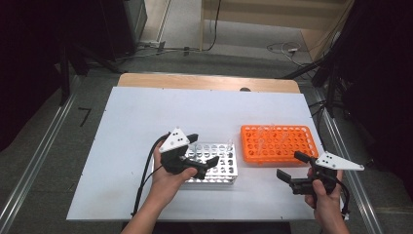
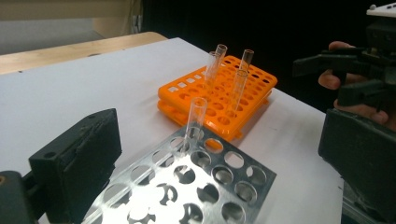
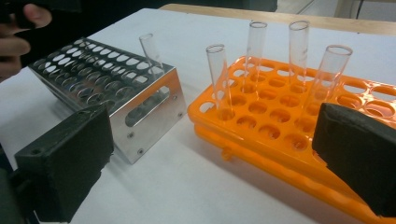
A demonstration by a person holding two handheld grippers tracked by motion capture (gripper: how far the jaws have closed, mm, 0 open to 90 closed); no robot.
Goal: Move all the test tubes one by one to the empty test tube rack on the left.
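A metal tube rack (image 1: 225, 157) stands at the middle front of the white board, with one clear tube (image 1: 229, 144) leaning in its far right corner. My left gripper (image 1: 204, 149) hovers over this rack, jaws wide open and nothing between them. In the left gripper view the rack (image 2: 187, 182) lies below the jaws and the tube (image 2: 196, 119) stands just beyond them. An orange rack (image 1: 277, 144) to the right holds several clear tubes (image 3: 254, 51). My right gripper (image 1: 289, 164) is open and empty just in front of the orange rack (image 3: 280, 121).
The white board (image 1: 146, 122) lies on a wooden table whose far edge (image 1: 204, 80) shows. Metal rails (image 1: 34, 165) run along both sides. Cables (image 1: 287, 48) lie on the floor beyond. The left half of the board is bare.
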